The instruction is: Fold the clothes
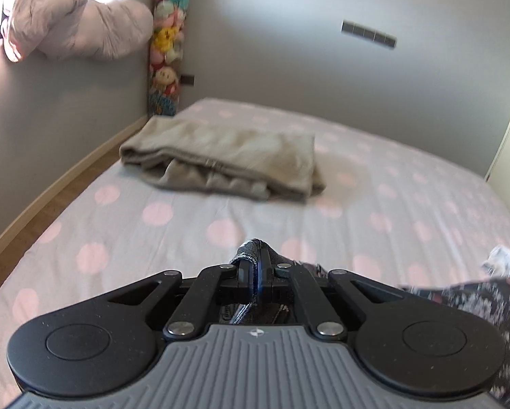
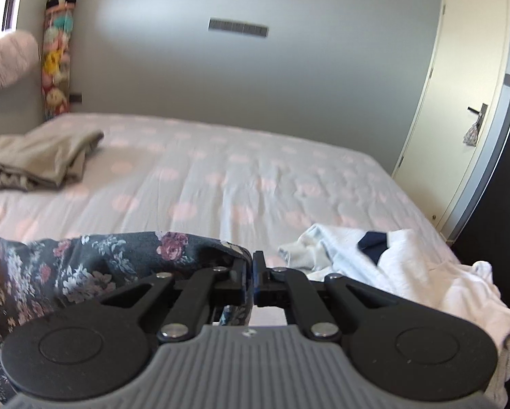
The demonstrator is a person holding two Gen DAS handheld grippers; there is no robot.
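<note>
Left claw (image 1: 255, 266) is clamped shut on a corner of the dark floral garment (image 2: 94, 259), with a bit of hem and a corded seam poking out between the tips. Same deal on the other side: the right claw (image 2: 250, 269) is pinched closed on the opposite edge of that floral piece, so it's being held up between both claws, just over the near end of the bed (image 2: 220, 170). The rest of the fabric is seen draping off to the side and down out of frame, so how it hangs below can't be told.

Further out, a white garment with a navy bit (image 2: 384, 262) is left crumpled at the near right corner of the bed, clearly not folded yet. Well apart from that, a beige garment (image 1: 227, 156) is lying at the far left side, already folded into a rough stack.

So progress-wise it looks like one item is done, one is in hand with its fold not yet made, and one is waiting. Probably around a third of the way through.
</note>
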